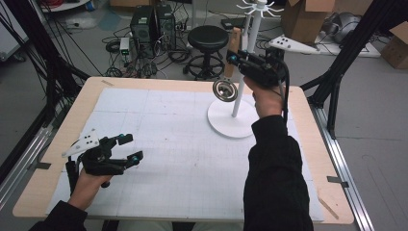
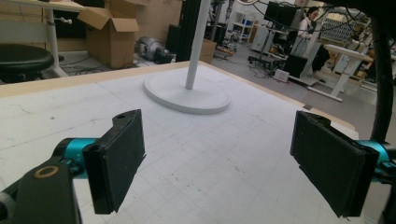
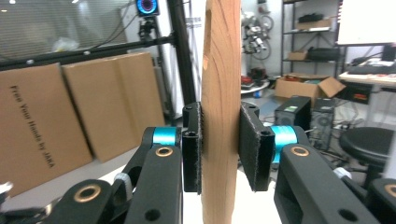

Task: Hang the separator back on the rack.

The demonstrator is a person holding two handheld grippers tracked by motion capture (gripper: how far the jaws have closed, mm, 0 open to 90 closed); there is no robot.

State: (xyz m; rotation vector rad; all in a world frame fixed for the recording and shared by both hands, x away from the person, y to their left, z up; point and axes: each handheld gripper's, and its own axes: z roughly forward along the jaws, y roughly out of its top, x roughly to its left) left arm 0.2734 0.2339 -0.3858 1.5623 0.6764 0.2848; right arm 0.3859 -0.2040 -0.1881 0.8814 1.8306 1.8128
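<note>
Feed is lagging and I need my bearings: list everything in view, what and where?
Ladle: one, wooden handle with steel bowl, held raised beside the stand's pole.
Stand: one, white, round base at the table's far right, hooks on top.
Table: one, light wood with a white gridded mat.
Stool: one, black, on the floor beyond the table.
Boxes: several, brown cardboard, far right floor.
Left gripper: black, jaws open, low over the near left of the mat.
Right gripper: black, jaws shut on the ladle's handle.
</note>
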